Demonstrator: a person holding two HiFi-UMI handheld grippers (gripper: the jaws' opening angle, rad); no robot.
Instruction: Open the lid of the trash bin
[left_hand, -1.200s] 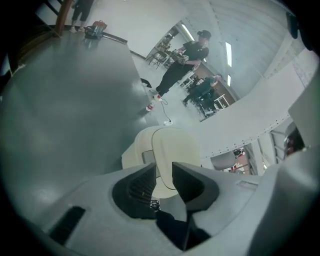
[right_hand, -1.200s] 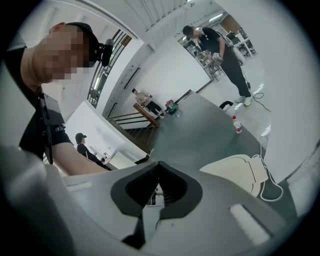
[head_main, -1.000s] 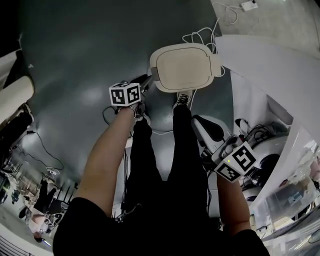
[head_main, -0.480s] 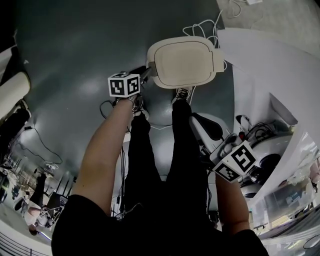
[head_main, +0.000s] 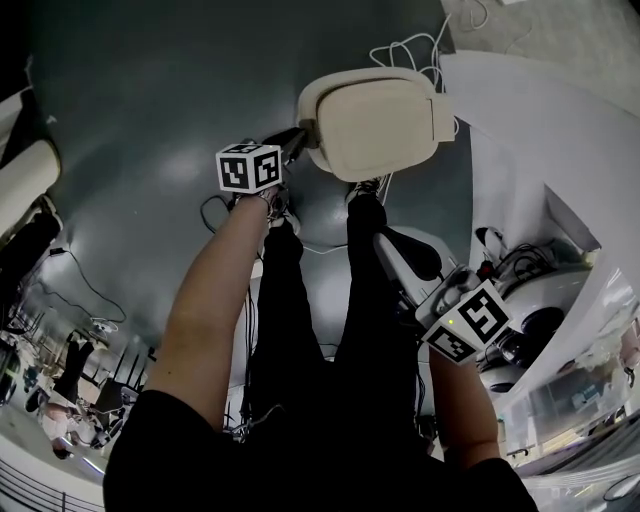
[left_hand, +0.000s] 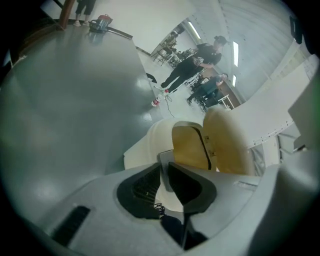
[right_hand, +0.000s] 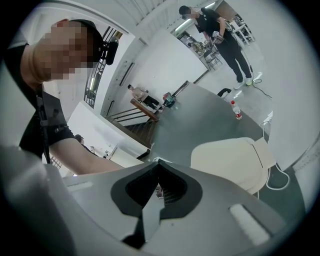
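Observation:
The cream trash bin (head_main: 372, 118) stands on the grey floor just beyond my feet. Its lid (left_hand: 227, 142) is tilted up off the rim, and the yellowish inside (left_hand: 189, 146) shows beneath it. My left gripper (head_main: 303, 138) is at the bin's left edge. Its jaws have just been closing, and in the left gripper view (left_hand: 166, 169) the lid's thin pale lip sits pinched between the black pads. My right gripper (right_hand: 158, 167) hangs low at my right side, well short of the bin (right_hand: 232, 160). It is shut with nothing in it, and its marker cube (head_main: 470, 322) faces up.
White cables (head_main: 405, 58) lie on the floor behind the bin. My legs and shoes (head_main: 365, 192) stand right before it. A white partition (head_main: 540, 130) runs along the right, with cluttered equipment (head_main: 520, 265) below it. People (left_hand: 195, 60) stand far off, near a bottle (right_hand: 235, 110).
The lid has tipped up on the left gripper's side and its outline now looks skewed. The left gripper has stayed at the bin's left edge. The right gripper has barely shifted.

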